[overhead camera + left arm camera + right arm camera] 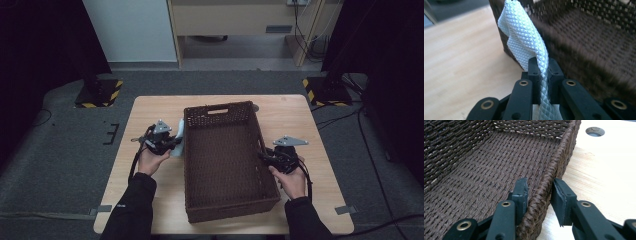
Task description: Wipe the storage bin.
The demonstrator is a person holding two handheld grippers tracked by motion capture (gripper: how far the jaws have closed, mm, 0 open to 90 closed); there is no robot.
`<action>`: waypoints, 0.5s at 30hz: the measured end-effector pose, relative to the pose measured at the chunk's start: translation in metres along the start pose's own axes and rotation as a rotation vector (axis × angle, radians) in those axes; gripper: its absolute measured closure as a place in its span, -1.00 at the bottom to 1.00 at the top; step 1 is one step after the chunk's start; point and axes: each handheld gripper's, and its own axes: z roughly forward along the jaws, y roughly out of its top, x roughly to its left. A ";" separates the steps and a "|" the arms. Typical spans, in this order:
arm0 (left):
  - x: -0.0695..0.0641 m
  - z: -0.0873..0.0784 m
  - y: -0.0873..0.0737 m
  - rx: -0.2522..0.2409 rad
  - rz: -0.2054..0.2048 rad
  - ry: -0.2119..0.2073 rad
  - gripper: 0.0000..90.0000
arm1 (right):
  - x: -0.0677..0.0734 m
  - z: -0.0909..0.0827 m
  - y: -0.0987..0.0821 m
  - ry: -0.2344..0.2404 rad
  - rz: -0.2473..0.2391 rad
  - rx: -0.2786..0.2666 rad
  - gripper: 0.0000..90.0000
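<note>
Brown wicker basket (225, 165) on wooden table (290, 107), left gripper (172, 143) holding pale cloth (178, 137), right gripper (263, 156) at basket's rim

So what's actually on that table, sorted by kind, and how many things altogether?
Brown woven basket: 1
White quilted cloth: 1, pinched in the left gripper beside the basket's outer wall
Hand-held grippers: 2, the right gripper clamped on the basket's rim
Total: 4
</note>
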 end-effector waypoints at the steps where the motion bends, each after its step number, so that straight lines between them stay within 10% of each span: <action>1: -0.002 0.008 -0.010 0.031 0.004 -0.005 0.85 | 0.000 0.000 0.000 0.001 0.001 0.000 0.47; 7: -0.002 0.022 -0.020 0.081 -0.023 -0.024 0.85 | 0.000 0.000 0.000 0.001 0.000 -0.001 0.47; 15: -0.003 -0.009 -0.002 -0.045 -0.016 -0.013 0.85 | 0.000 0.000 -0.001 0.001 0.011 -0.004 0.47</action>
